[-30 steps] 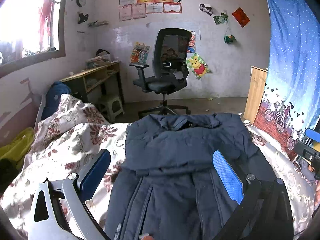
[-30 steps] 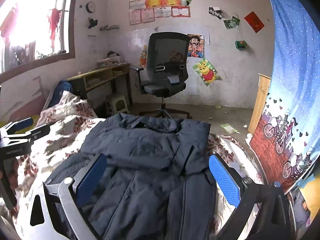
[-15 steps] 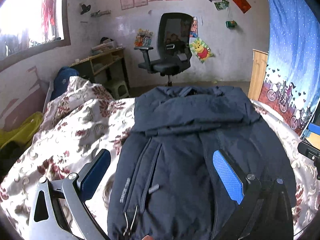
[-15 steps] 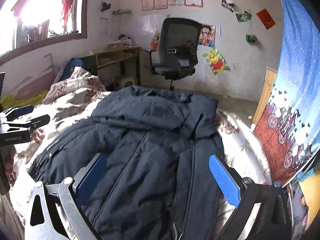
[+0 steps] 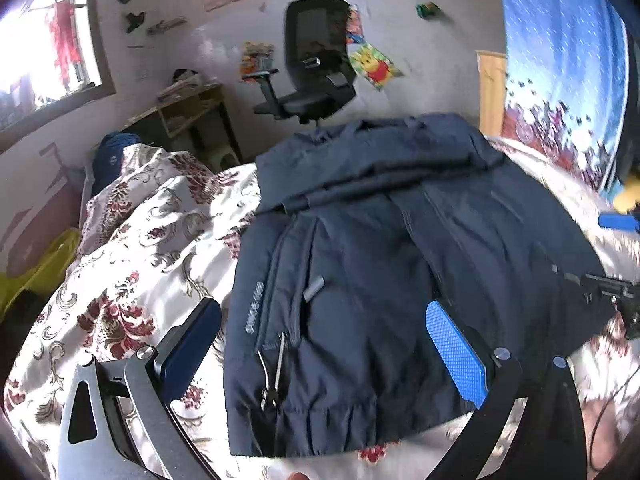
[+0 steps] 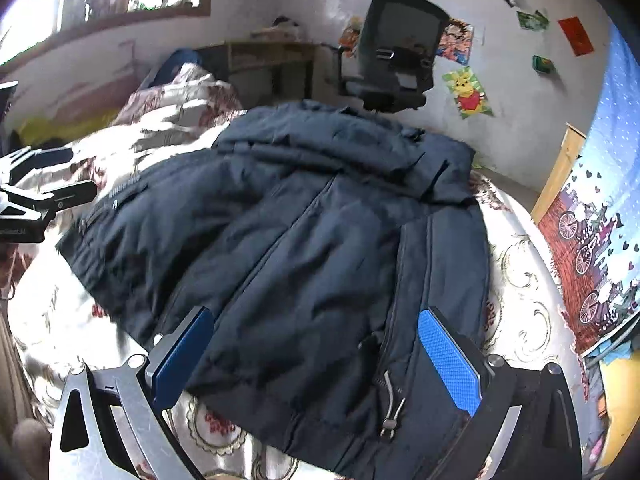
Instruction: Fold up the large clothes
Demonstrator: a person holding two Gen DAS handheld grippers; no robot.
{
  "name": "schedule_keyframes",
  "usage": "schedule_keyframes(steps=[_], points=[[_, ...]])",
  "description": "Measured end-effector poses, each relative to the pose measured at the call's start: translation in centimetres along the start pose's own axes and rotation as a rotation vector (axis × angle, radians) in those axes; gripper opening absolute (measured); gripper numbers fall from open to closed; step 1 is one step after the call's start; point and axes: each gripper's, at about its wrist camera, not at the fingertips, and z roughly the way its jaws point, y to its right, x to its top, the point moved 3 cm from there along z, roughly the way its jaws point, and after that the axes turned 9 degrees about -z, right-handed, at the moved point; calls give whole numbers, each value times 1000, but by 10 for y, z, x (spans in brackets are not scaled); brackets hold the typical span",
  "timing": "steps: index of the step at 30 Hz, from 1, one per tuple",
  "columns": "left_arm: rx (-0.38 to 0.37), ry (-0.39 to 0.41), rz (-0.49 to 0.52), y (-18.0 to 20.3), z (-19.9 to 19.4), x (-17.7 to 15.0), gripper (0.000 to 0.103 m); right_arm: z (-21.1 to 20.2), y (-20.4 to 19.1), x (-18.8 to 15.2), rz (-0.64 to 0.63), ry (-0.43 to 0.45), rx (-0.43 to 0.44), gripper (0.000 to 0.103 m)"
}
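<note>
A large dark navy jacket [image 5: 380, 248] lies spread flat on the floral bedspread [image 5: 132, 240], hem toward me, hood at the far end. My left gripper [image 5: 320, 340] is open and empty, hovering over the jacket's lower left hem, blue pads [image 5: 456, 352] wide apart. In the right wrist view the jacket [image 6: 300, 240] fills the middle. My right gripper [image 6: 312, 352] is open and empty over the lower right hem near a drawcord toggle [image 6: 390, 412]. The left gripper shows at that view's left edge [image 6: 36, 196]; the right gripper shows at the left view's right edge [image 5: 616, 288].
A black office chair [image 5: 316, 64] stands beyond the bed's far end. A wooden desk [image 5: 188, 112] sits under the window at the left wall. A blue patterned curtain [image 5: 560, 80] hangs at the right. A yellow item [image 5: 44, 268] lies left of the bed.
Both grippers have pulled back toward me and tilted down, so the jacket's hem and more of its front now show. Both stay open.
</note>
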Motion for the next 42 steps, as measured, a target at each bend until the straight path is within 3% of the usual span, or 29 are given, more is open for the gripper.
schedule_keyframes(steps=[15,23,32,42], points=[[15,-71,1,-8,3,-34,101,20,-12,-20,-8,-130,36,103],[15,-160,69,-11,12,-62,101,30,-15,-41,-29,-210,56,103],[59,-236,74,-14,31,-79,101,40,-23,-60,-64,-299,131,103],[53,-254,83,-16,37,-85,101,53,-32,-82,-159,-355,68,103]])
